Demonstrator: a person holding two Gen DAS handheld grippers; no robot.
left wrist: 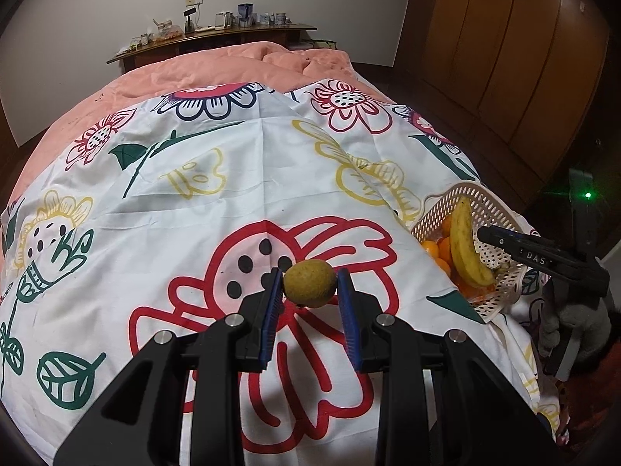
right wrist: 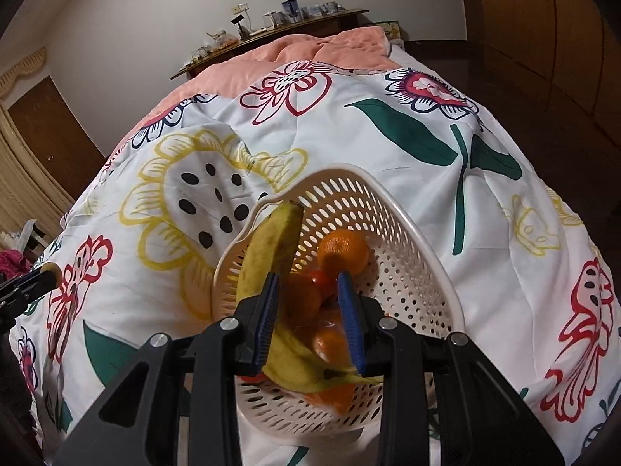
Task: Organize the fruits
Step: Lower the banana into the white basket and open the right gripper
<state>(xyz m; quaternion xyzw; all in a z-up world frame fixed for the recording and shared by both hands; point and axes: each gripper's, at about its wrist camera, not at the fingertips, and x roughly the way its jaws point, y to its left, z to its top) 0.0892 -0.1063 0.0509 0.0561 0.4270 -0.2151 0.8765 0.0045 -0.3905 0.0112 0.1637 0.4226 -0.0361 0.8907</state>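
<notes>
Setting: we see a bed under a white flowered sheet (left wrist: 155, 209), with a pink quilt (left wrist: 217, 70) toward the upper frame.
Left gripper (left wrist: 309, 283): we find its jaws pinching a round green-brown fruit (left wrist: 309, 282), held above the red flower print at lower centre.
Right gripper (right wrist: 308, 285): we read its jaws as narrowly set and empty, poised over the basket.
Basket (right wrist: 407, 240): it sits tilted on the sheet, right of the left view, holding a banana (right wrist: 271, 244) and oranges (right wrist: 343, 250).
Risk: we judge the tilted basket on soft bedding could tip or spill if nudged; the round fruit may slip from the pads.
</notes>
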